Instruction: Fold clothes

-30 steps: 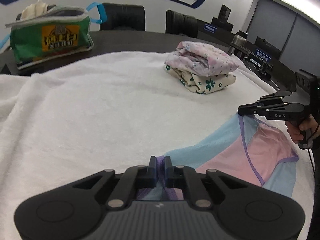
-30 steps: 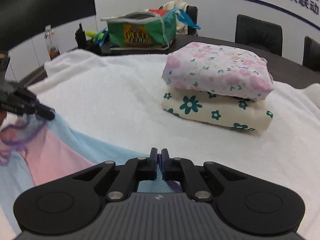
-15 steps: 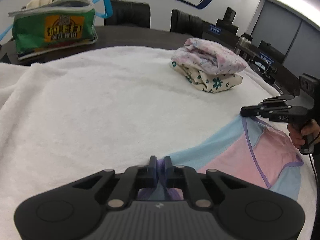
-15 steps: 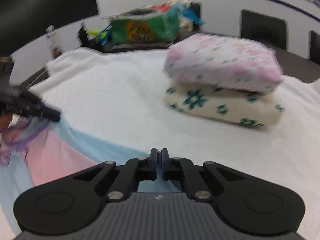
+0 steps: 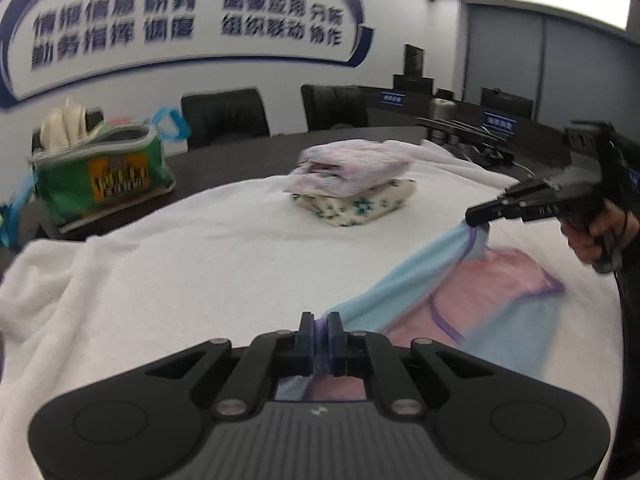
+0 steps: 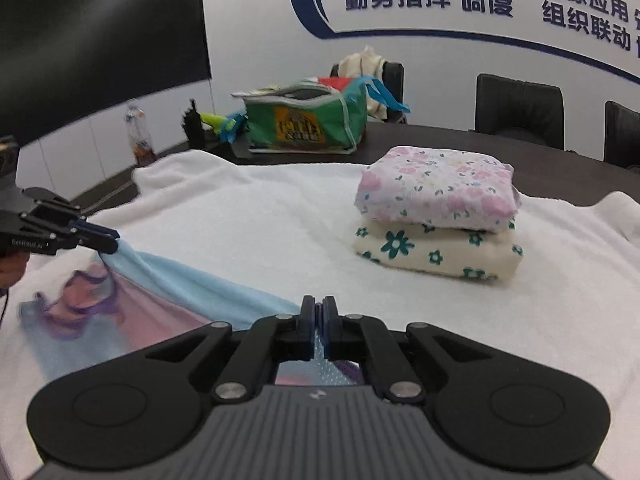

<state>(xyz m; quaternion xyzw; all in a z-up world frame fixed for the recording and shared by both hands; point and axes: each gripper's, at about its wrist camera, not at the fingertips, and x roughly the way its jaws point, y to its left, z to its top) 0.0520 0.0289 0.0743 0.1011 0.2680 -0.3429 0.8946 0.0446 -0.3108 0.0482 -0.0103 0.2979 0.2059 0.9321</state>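
Since one second ago, you have raised both grippers, so the garment edge now hangs clear of the towel instead of lying flat.

Left wrist view: your left gripper (image 5: 319, 330) has its jaws closed on a purple-trimmed corner of the garment (image 5: 476, 300). From that corner a light blue band runs taut up and to the right to your right gripper (image 5: 476, 217), whose tips pinch the other corner. Your hand (image 5: 596, 236) grips its handle. Below the band, the pink and blue body of the garment sags and rests on the white towel (image 5: 180, 264). Two folded garments form a stack (image 5: 352, 190) farther back on the towel, well apart from the held piece. A green bag (image 5: 100, 178) stands on the dark table (image 5: 224, 164) at the far left, off the towel. This view is blurred.

Right wrist view: your right gripper (image 6: 319, 320) is closed, with blue mesh cloth visible between and behind the fingers. The garment (image 6: 160, 300) stretches left from there to your left gripper (image 6: 102, 242), which clamps the far corner above the towel (image 6: 248, 220). The loose pink and purple part below that gripper is blurred. The stack (image 6: 436, 216) sits to the right, pink floral piece on top of the cream piece with teal flowers. The bag (image 6: 306, 126) stands beyond the towel on the table (image 6: 440, 138).
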